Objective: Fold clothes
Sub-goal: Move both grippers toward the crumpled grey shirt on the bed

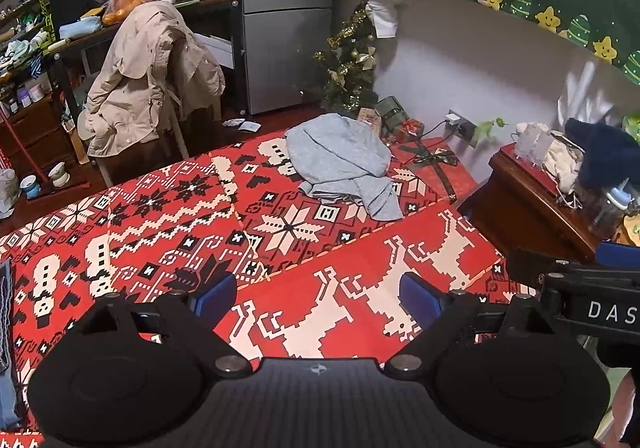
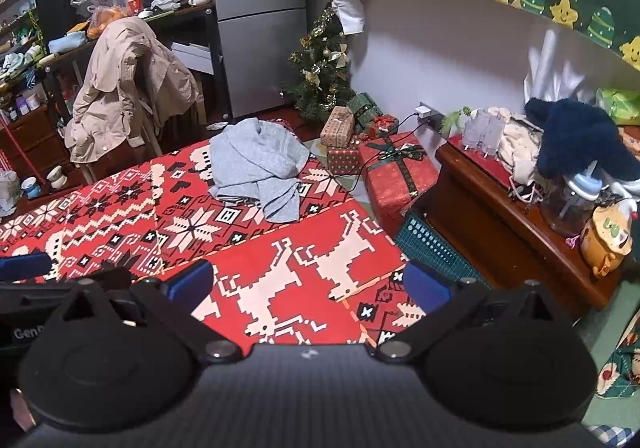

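Observation:
A crumpled light grey garment [image 1: 344, 163] [image 2: 258, 163] lies in a heap at the far end of the red patterned cover [image 1: 168, 215] [image 2: 280, 248]. My left gripper [image 1: 318, 296] hovers over the near part of the cover, well short of the garment, jaws wide apart with only the cover showing between the blue pads. My right gripper [image 2: 308, 284] hovers beside it to the right, also open with nothing between its fingers. Each gripper shows at the edge of the other's view.
A beige coat [image 1: 148, 75] hangs on a chair at the far left. Wrapped gift boxes [image 2: 394, 167] and a small Christmas tree [image 2: 324, 67] stand beyond the cover. A dark wooden cabinet [image 2: 500, 215] with clutter stands at the right. A blue fabric edge [image 1: 6, 328] shows at the left.

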Demonstrator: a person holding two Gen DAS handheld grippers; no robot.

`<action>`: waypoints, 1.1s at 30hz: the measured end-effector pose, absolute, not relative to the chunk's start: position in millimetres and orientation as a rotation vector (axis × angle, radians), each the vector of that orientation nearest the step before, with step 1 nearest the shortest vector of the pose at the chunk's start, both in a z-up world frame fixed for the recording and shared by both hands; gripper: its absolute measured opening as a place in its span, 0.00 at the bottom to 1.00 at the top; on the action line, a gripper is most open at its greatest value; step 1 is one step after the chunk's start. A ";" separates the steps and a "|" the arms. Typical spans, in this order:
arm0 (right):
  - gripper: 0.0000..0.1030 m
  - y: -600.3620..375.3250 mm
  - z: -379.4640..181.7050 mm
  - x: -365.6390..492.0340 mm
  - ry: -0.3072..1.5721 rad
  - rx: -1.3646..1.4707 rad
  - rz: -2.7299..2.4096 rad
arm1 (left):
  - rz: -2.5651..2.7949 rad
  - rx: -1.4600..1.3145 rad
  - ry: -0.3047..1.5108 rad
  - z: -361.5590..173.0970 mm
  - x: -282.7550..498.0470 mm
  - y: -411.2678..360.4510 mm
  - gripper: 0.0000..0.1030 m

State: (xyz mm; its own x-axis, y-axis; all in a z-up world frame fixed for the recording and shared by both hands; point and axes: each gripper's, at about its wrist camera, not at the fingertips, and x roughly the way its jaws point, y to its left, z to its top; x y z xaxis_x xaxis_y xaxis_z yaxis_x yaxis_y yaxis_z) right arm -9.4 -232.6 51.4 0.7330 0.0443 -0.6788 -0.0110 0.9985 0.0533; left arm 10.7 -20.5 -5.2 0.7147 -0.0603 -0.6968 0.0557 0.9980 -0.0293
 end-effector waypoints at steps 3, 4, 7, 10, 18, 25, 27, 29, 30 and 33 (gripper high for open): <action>0.99 -234.1 50.5 -8.4 0.748 0.059 0.039 | -0.069 0.001 0.766 -5.4 11.4 -21.4 0.84; 0.99 -234.2 50.3 -8.3 0.746 0.061 0.039 | -0.070 0.006 0.768 -5.5 12.2 -22.0 0.84; 0.99 -234.4 49.6 -8.4 0.734 0.063 0.041 | -0.068 0.008 0.773 -6.5 14.2 -23.1 0.84; 0.99 -233.3 49.6 -9.6 0.713 0.053 0.044 | -0.060 0.006 0.783 -9.6 15.5 -24.1 0.84; 0.99 -231.3 39.5 -5.3 0.731 0.049 0.037 | -0.078 -0.028 0.845 -22.9 24.2 -24.6 0.76; 0.99 -231.4 21.9 7.1 0.769 0.070 0.043 | -0.063 0.022 0.839 -37.9 34.1 -29.4 0.78; 0.99 -229.6 17.0 11.5 0.769 0.052 0.038 | -0.068 0.010 0.854 -43.2 40.8 -28.9 0.78; 0.99 -227.5 13.8 14.6 0.754 0.037 0.033 | -0.073 -0.008 0.855 -47.5 46.6 -27.0 0.77; 0.99 -227.3 12.5 16.8 0.749 0.041 0.034 | -0.077 -0.018 0.856 -50.0 50.4 -26.0 0.77; 0.99 -226.9 3.9 31.1 0.771 0.062 0.038 | -0.090 -0.056 0.857 -57.7 66.5 -21.9 0.75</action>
State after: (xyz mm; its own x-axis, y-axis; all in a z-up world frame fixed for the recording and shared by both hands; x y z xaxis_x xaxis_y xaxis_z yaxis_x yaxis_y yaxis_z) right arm 31.1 -226.9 3.9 0.7166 0.0574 -0.6952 -0.0117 0.9975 0.0703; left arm 66.5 -21.9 -57.7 0.6514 -0.1014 -0.7519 0.0562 0.9948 -0.0855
